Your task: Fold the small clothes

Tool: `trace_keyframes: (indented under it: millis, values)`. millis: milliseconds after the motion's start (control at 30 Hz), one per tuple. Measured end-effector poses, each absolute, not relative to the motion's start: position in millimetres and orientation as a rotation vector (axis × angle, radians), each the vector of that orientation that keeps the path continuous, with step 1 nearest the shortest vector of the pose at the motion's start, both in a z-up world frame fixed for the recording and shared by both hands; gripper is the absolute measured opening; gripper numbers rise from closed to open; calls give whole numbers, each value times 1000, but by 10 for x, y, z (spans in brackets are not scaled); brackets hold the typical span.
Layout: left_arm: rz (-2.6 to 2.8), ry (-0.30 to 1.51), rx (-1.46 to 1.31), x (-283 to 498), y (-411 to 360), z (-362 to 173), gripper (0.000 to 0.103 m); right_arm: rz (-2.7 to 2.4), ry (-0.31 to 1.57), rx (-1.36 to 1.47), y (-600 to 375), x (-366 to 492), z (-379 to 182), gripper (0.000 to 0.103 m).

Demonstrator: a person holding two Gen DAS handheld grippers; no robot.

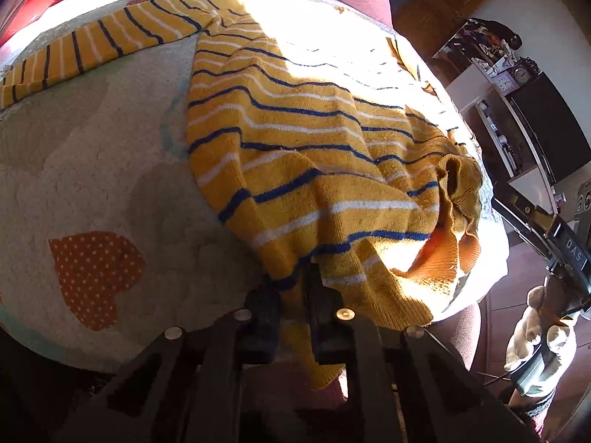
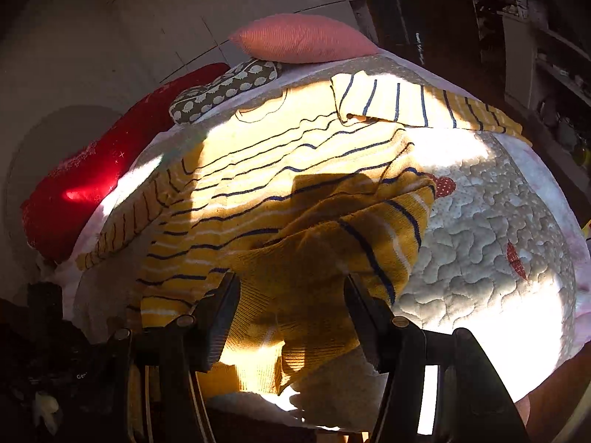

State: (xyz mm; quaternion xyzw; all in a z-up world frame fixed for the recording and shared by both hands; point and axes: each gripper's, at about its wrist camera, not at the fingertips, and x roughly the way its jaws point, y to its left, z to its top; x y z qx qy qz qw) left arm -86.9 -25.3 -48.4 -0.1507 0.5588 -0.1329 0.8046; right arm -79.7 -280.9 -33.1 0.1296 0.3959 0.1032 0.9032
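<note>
sunlight cuts across a quilted bedspread (image 2: 491, 229) printed with hearts and red spots, and a mustard-yellow striped sweater (image 1: 295, 140) lies spread over the middle of it, body flat and both sleeves out to the sides. in the left wrist view one sleeve (image 1: 92, 48) runs off toward ten o'clock, while the ribbed hem is bunched into a loose knot of folds toward four o'clock, near the edge of the bed. the left gripper (image 1: 291, 295) sits at six o'clock with its jaws drawn narrow on the lower hem of the sweater, a strip of yellow knit pinched between them and hanging down below the fingers. an orange dotted heart patch (image 1: 92, 277) shows on the bedspread at eight o'clock, well apart from the garment.

in the right wrist view the right gripper (image 2: 291, 295) stands at six o'clock with its jaws wide, one finger on either side of a raised fold of the hem; whether the pads touch the cloth cannot be told. the other sleeve (image 2: 424, 107) stretches toward one o'clock in bright light. at the head of the bed, around eleven to twelve o'clock, lie a red pillow (image 2: 92, 184), a grey patterned cushion (image 2: 221, 92) and a pink pillow (image 2: 303, 38), the pink one resting on the grey.
</note>
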Motion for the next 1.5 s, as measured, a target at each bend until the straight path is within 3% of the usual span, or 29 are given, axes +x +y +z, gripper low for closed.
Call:
trace_keyframes:
  millis: [267, 300, 333, 367, 633, 767, 933, 1067, 1133, 1167, 1233, 1267, 1300, 1433, 1500]
  values:
    - [-270, 1168, -309, -915, -186, -387, 9, 155, 817, -58, -2260, -574, -598, 59]
    - [-266, 1160, -301, -921, -175, -354, 9, 130, 810, -68, -2253, -568, -610, 51]
    - [-261, 1152, -294, -927, -160, -323, 9, 109, 812, -65, -2275, -564, -607, 17]
    - [-257, 1145, -287, -937, -146, -293, 9, 110, 828, -38, -2325, -559, -603, 4]
    - [-254, 1121, -215, -1074, -119, -112, 8, 99, 850, 231, -3088, -1283, -386, 3]
    - [-236, 1119, -156, -1144, -152, -112, 5, 32, 915, 295, -3404, -1747, -550, 3]
    - [-196, 1105, -91, -1207, -127, -102, 5, -22, 1047, 473, -3833, -2088, -961, 4]
    - [-168, 1063, -65, -1245, -37, -9, 6, -52, 937, 522, -4107, -2181, -765, 4]
    - [-155, 1040, -42, -1240, -24, 53, 16, -7, 866, 517, -4080, -2057, -551, 5]
    - [-147, 1022, -34, -1237, -22, 97, 22, 27, 832, 518, -4026, -1965, -448, 8]
    - [-130, 982, -32, -1211, -12, 178, 45, 116, 775, 542, -3893, -1707, -303, 30]
    - [-126, 964, -31, -1185, -20, 219, 47, 166, 754, 566, -3808, -1559, -277, 54]
    - [-121, 951, -26, -1142, -37, 257, 49, 213, 741, 593, -3733, -1403, -280, 63]
    - [-116, 898, -12, -918, -141, 343, 62, 287, 815, 592, -3338, -749, -451, 63]
    - [-114, 907, -7, -786, -203, 286, 63, 278, 869, 587, -3240, -568, -605, 63]
